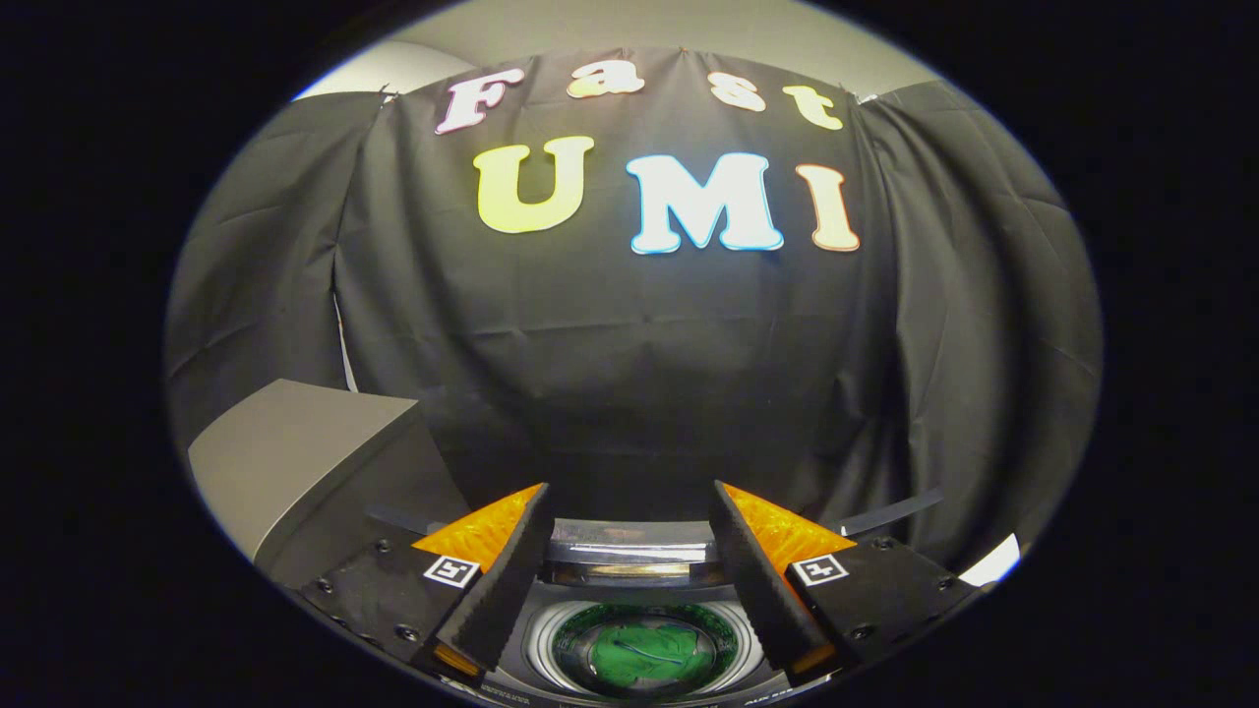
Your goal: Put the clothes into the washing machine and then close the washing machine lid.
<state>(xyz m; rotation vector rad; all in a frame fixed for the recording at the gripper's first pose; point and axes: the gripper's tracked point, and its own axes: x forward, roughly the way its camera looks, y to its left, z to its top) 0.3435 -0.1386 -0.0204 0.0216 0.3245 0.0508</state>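
A grey box [295,447] with a flat top stands to the left of the washing machine [629,629], back against the booth's black cloth wall [629,374], which hangs in folds behind everything.

The gripper [629,506] hangs above the washing machine with its two fingers spread wide apart, nothing held between them. The left finger's pad [507,580] leans over the left side of the machine's top, and the machine's round opening shows in the gap between the two fingers, below their tips.

Inside that opening, the drum [644,649] is ringed by a pale rim, and a green piece of clothing [644,654] lies crumpled at its bottom, in the middle of the drum. Just behind the opening, at the far edge of the machine's top, the lid [629,546] is up, seen as a shiny band with a dark strip.

The right finger's pad [762,580] leans over the right side of the machine's top. To the right of the machine, a small white patch [993,560] shows low against the cloth wall; I cannot tell what it is.
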